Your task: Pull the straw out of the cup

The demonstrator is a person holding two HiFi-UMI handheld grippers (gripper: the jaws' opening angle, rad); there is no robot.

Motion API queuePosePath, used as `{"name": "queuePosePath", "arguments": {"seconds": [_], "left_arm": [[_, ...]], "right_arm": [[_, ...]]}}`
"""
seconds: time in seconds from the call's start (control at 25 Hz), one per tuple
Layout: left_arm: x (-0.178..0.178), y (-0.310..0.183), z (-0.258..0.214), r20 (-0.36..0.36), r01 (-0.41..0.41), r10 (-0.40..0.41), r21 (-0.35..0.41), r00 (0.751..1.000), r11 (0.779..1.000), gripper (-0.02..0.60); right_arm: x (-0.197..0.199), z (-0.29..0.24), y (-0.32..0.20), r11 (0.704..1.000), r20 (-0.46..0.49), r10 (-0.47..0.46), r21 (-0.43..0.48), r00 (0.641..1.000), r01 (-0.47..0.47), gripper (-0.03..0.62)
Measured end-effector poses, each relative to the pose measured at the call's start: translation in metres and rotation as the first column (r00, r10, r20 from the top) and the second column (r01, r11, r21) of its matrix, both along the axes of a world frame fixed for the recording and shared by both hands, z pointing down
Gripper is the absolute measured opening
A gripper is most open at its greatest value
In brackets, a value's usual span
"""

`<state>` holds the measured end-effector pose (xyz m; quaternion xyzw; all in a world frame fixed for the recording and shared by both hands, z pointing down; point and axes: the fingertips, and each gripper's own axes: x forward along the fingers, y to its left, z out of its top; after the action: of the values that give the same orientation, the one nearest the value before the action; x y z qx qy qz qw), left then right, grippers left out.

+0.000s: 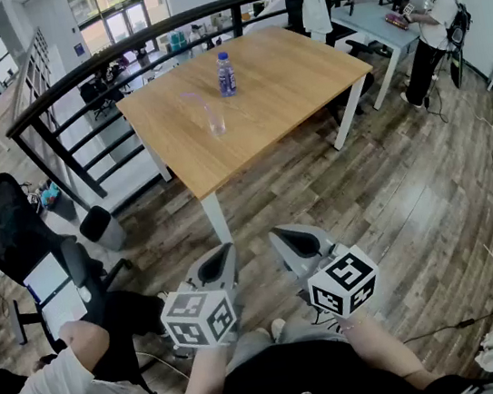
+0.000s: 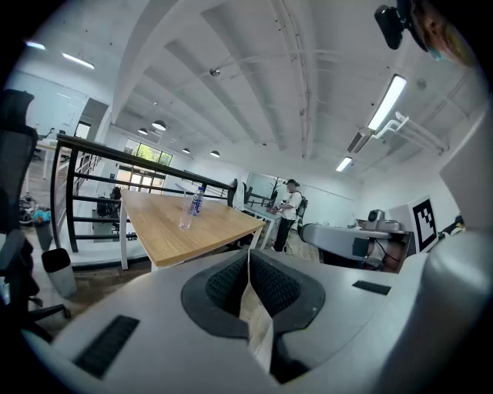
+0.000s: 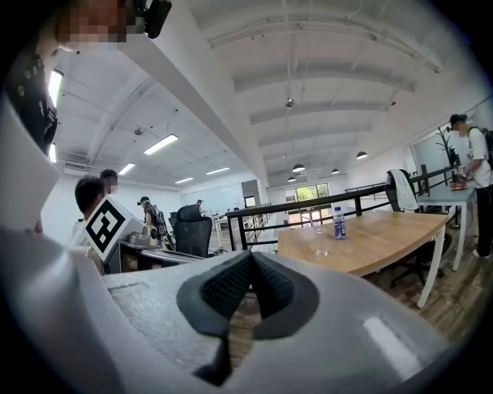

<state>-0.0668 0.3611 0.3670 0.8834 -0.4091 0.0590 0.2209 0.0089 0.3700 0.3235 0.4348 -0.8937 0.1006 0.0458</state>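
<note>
A clear cup [image 1: 217,123] stands on the wooden table [image 1: 285,85], with a thin clear straw [image 1: 195,101] leaning out of it to the left. Both gripper views show the cup far off [image 2: 186,218] [image 3: 321,243]. My left gripper [image 1: 226,250] and right gripper [image 1: 281,234] are held low over the floor, well short of the table's near corner. In the left gripper view the left gripper [image 2: 248,255] has its jaws pressed together with nothing between them. The right gripper [image 3: 250,258] is likewise shut and empty.
A blue-labelled water bottle [image 1: 225,74] stands behind the cup. A black railing [image 1: 77,107] runs behind the table. A black office chair [image 1: 14,235] and a seated person [image 1: 65,393] are at my left. Another person [image 1: 430,22] stands by a white desk [image 1: 376,21] at the far right.
</note>
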Motion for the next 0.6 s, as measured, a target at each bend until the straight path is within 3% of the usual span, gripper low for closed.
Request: {"name": "queuePosePath", "arguments": {"seconds": [0.4,0.6], "left_arm": [[0.001,-0.005,0.003,-0.016,0.026,-0.027,-0.004,1.0,1.0,0.021],[0.006,-0.006,0.004,-0.033,0.026,-0.026,-0.01,0.999,1.0,0.021]], "right_arm": [[0.0,0.009,-0.003,1.0,0.011,-0.02,-0.016,1.0,0.02,-0.002],[0.009,0.003,-0.003,1.0,0.078,-0.014,-0.009,0.997,0.015,-0.002]]}}
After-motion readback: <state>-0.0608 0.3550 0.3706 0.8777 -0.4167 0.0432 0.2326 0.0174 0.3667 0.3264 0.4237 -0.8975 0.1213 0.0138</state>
